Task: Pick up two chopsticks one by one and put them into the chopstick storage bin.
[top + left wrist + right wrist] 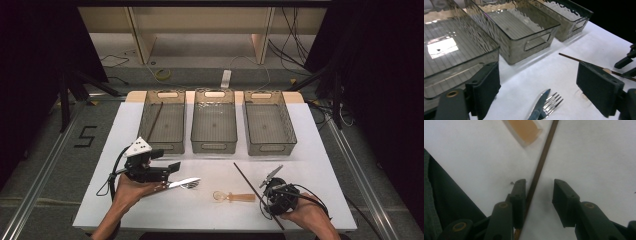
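Observation:
A dark chopstick (247, 179) lies slantwise on the white table (310, 150) at the front right. My right gripper (265, 192) is down over its near part. In the right gripper view the chopstick (546, 147) runs between the jaws of that gripper (540, 183), against the left pad and clear of the right one. An amber plastic spoon (234, 196) lies just left of it, its handle (525, 128) ahead of the jaws. My left gripper (170, 175) stands wide open and low over a knife (540, 105) and fork (552, 101), which lie together between its jaws (537, 75).
Three grey see-through bins stand in a row at the back: left (162, 146), middle (214, 146), right (270, 148). The left bin holds another chopstick (155, 121). The table's front edge runs just under both hands.

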`<state>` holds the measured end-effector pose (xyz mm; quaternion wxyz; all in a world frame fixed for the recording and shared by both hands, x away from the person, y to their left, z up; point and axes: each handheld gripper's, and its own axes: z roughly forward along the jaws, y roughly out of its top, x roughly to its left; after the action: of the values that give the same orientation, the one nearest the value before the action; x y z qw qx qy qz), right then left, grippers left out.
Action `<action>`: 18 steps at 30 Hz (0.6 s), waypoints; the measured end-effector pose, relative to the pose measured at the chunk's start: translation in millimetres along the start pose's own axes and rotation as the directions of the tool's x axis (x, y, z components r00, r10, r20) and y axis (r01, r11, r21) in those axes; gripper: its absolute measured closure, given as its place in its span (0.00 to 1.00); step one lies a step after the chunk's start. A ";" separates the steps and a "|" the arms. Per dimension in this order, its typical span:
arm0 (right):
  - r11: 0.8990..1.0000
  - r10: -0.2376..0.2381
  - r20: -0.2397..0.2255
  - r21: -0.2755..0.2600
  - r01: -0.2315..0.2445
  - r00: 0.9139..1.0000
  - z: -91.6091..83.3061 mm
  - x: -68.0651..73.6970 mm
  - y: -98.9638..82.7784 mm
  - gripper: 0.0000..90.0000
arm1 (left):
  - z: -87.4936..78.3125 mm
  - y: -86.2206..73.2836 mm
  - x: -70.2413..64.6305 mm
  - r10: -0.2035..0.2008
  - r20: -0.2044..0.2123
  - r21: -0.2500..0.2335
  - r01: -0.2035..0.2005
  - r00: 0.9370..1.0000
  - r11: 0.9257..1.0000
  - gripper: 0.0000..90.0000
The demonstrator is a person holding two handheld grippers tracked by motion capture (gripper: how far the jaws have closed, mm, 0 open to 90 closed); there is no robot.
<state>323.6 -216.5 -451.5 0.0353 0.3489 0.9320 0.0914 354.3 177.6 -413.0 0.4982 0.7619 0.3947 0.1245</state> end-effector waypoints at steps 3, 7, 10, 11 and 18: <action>1.000 -0.003 -0.001 0.010 0.003 1.000 1.0 1.2 1.0 0.74 | 0.0 -2.6 -1.7 0.013 0.002 0.009 -0.013 1.000 1.000 0.18; 1.000 -0.015 0.004 0.023 0.014 1.000 2.8 1.4 3.1 0.77 | 0.8 -4.2 -4.4 0.023 0.004 0.029 -0.023 1.000 0.999 0.18; 0.999 -0.014 0.007 0.036 0.014 1.000 2.7 0.7 4.5 0.79 | 1.7 -4.7 -8.1 0.043 0.002 0.039 -0.043 0.999 0.998 0.18; 0.999 -0.013 0.008 0.037 0.013 1.000 2.9 0.1 4.9 0.80 | 2.0 -4.9 -9.0 0.044 0.003 0.042 -0.044 0.999 0.998 0.18; 0.998 -0.017 0.000 0.053 0.017 1.000 3.6 -2.1 7.3 0.87 | 2.1 -5.2 -12.1 0.059 0.006 0.044 -0.060 0.998 0.997 0.18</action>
<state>330.4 -212.0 -453.6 0.0270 0.3420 0.9369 0.0665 345.1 168.4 -416.0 0.4781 0.7846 0.3732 0.1286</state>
